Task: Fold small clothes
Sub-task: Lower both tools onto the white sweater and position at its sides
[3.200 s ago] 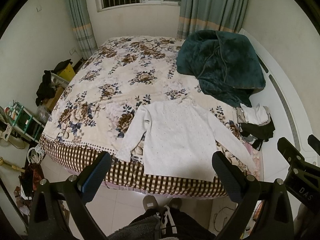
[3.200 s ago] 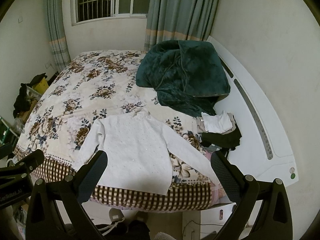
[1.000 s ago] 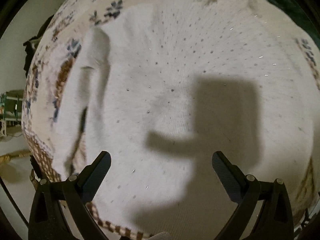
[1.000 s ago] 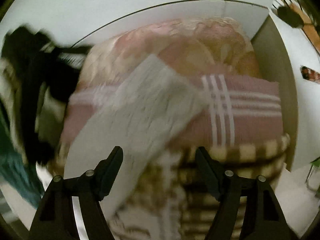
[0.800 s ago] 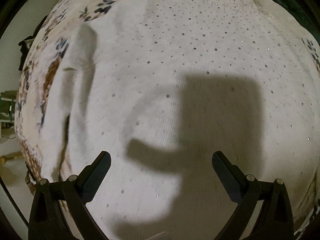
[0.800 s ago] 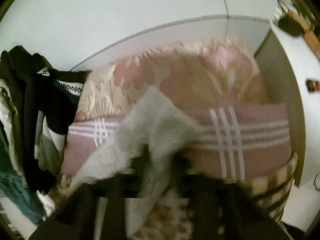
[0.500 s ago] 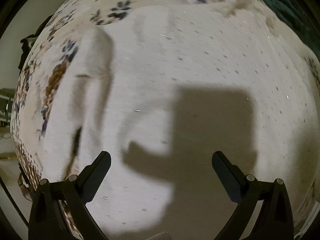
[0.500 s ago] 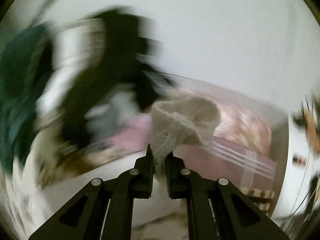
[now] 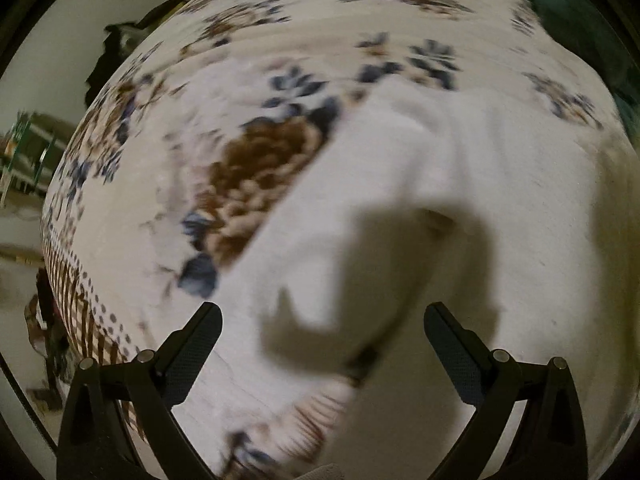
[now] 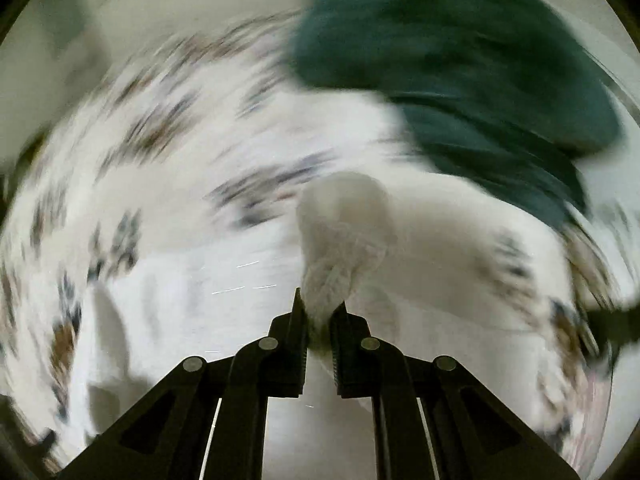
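A small white knitted sweater lies flat on the floral bedspread. In the left wrist view its left sleeve runs down between the fingers of my left gripper, which is open, empty and close above it. My right gripper is shut on the cuff of the sweater's right sleeve and holds it lifted over the sweater's body. The right wrist view is blurred by motion.
A dark green blanket is heaped at the far right of the bed. The checked bed edge drops to the floor at the left, where a green rack and dark clothes stand by the wall.
My right gripper shut on the right sleeve cuff at the bed's corner and swung it left over the sweater. My left gripper shifted left from the sweater's body to its left sleeve.
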Available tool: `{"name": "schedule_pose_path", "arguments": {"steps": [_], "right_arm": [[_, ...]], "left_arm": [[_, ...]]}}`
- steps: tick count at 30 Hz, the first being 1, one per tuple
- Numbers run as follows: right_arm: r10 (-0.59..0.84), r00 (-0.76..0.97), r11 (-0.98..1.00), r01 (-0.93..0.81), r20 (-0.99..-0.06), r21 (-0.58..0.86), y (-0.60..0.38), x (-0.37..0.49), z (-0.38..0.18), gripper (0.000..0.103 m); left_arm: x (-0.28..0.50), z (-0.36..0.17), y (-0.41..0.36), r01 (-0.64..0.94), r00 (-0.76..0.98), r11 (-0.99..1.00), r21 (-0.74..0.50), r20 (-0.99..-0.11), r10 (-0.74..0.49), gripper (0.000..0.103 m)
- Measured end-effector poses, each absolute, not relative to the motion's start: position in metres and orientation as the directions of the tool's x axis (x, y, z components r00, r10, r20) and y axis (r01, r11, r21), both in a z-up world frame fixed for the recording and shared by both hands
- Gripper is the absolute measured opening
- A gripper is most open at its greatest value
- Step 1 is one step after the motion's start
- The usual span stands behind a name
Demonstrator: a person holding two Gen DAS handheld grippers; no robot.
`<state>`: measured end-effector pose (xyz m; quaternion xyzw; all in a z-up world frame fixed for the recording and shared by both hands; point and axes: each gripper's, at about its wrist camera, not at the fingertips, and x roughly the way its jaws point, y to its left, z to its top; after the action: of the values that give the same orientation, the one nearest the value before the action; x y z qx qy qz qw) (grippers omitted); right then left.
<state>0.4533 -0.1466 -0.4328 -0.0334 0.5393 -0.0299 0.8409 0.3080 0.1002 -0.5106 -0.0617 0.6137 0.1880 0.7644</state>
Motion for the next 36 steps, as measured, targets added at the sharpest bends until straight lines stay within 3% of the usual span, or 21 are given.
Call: {"name": "schedule_pose_path", "arguments": {"steps": [5, 13, 15, 18, 19, 23, 27, 32, 33, 35, 36], "right_arm": [[-0.120, 0.363, 0.955, -0.211, -0.924, -0.207, -0.002, 0.449, -0.498, 0.010], [-0.108, 0.271, 0.935, -0.299, -0.956, -0.191, 0.057, 0.438, -0.523, 0.011], [-0.051, 0.178, 0.960, -0.263, -0.983, -0.098, 0.040, 0.439, -0.522, 0.018], [0.104, 0.074, 0.987, -0.131, -0.992, 0.094, -0.014, 0.426, -0.508, 0.058], [0.143, 0.077, 0.987, -0.081, -0.987, 0.137, -0.034, 0.416, -0.499, 0.061], [0.131, 0.078, 0.986, 0.092, -0.988, 0.138, -0.124, 0.350, -0.472, 0.062], [0.076, 0.002, 0.970, 0.230, -0.997, 0.074, -0.196, 0.284, -0.472, 0.062], [0.044, -0.079, 0.949, 0.315, -0.996, 0.017, -0.240, 0.229, -0.491, 0.062], [0.044, -0.084, 0.946, 0.323, -0.996, 0.015, -0.243, 0.222, -0.494, 0.062], [0.046, -0.089, 0.942, 0.335, -0.995, 0.014, -0.246, 0.211, -0.499, 0.062], [0.045, -0.094, 0.942, 0.337, -0.995, 0.011, -0.246, 0.207, -0.501, 0.062]], "left_arm": [[0.307, -0.520, 0.136, -0.412, 0.170, 0.903, 0.122, -0.963, 0.208, 0.103], [0.301, -0.528, 0.169, -0.454, 0.154, 0.886, 0.091, -0.972, 0.178, 0.103], [0.295, -0.523, 0.180, -0.459, 0.159, 0.884, 0.085, -0.972, 0.176, 0.103], [0.277, -0.511, 0.200, -0.472, 0.167, 0.879, 0.073, -0.971, 0.171, 0.103], [0.267, -0.507, 0.207, -0.479, 0.166, 0.875, 0.074, -0.971, 0.173, 0.103], [0.218, -0.502, 0.238, -0.517, 0.119, 0.852, 0.082, -0.979, 0.166, 0.103], [0.174, -0.519, 0.265, -0.588, 0.069, 0.808, 0.025, -0.994, 0.081, 0.103], [0.144, -0.571, 0.287, -0.730, 0.055, 0.665, -0.158, -0.983, -0.174, 0.103], [0.144, -0.578, 0.285, -0.736, 0.067, 0.650, -0.190, -0.975, -0.210, 0.101], [0.151, -0.588, 0.274, -0.715, 0.080, 0.662, -0.225, -0.967, -0.242, 0.080], [0.156, -0.588, 0.267, -0.691, 0.074, 0.690, -0.217, -0.970, -0.230, 0.054]]}}
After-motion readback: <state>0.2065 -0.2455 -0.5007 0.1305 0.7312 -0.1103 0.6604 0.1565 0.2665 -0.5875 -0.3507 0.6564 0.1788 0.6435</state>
